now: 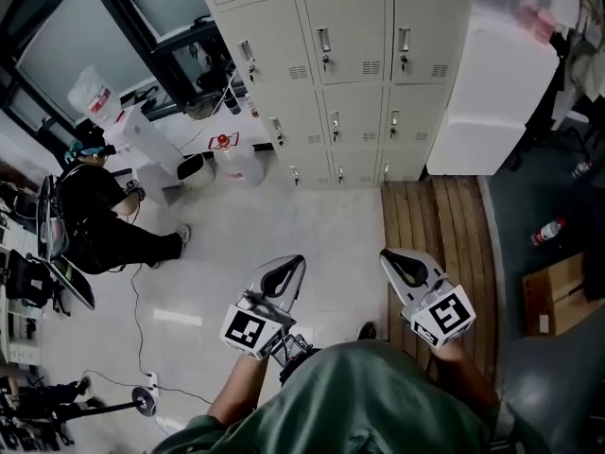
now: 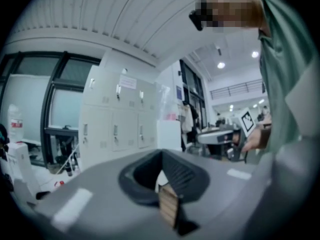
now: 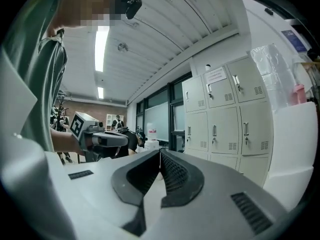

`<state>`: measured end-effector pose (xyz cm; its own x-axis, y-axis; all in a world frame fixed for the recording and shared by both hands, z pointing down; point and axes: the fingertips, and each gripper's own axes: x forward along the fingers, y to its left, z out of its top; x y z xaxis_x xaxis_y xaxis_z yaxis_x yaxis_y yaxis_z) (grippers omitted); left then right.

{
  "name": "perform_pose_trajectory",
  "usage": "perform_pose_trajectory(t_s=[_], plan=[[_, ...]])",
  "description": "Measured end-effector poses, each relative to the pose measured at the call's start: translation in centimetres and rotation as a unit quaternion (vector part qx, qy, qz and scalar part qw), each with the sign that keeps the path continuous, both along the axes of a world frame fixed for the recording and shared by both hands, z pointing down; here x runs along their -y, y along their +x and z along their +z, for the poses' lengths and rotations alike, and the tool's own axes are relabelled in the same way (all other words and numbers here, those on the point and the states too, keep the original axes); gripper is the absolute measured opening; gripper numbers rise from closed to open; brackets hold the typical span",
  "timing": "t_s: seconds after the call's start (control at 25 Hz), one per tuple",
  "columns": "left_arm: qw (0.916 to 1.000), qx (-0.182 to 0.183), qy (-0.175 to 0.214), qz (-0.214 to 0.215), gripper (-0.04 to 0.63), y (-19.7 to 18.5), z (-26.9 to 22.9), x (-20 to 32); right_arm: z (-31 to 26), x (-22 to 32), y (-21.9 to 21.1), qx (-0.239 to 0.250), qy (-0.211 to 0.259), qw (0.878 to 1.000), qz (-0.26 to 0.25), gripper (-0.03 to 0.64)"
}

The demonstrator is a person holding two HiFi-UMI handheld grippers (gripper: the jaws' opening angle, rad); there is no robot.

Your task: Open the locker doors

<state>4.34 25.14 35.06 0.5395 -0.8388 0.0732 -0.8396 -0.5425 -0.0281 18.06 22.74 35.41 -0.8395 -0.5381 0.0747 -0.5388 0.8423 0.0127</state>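
We carry the left hand-held gripper (image 1: 284,274) and the right hand-held gripper (image 1: 406,268) low in front of us, each with its jaws pressed together on nothing. The lockers (image 1: 350,74) stand well ahead across the floor (image 1: 312,225), every door in view closed. We should step close, part one pair of jaws, then take a door handle (image 1: 324,43) squarely before pulling.
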Motion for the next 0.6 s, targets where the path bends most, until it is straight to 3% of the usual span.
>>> perform_pose_trajectory(t_s=[0.16, 0.32, 0.6], plan=[[0.9997, 0.014, 0.013, -0.015, 0.002, 0.5, -0.5, 3.7, 0.4, 3.3, 0.9, 0.004, -0.008, 1.000, -0.006, 0.006], [0.9996, 0.016, 0.021, -0.003, 0.002, 1.8, -0.1, 7.2, 0.9, 5.9, 1.1, 0.005, -0.019, 1.000, -0.006, 0.006], [0.9995, -0.030, 0.011, 0.005, 0.002, 0.1, 0.7, 13.5, 1.6, 12.3, 0.1, 0.003, -0.021, 0.999, 0.030, 0.006]])
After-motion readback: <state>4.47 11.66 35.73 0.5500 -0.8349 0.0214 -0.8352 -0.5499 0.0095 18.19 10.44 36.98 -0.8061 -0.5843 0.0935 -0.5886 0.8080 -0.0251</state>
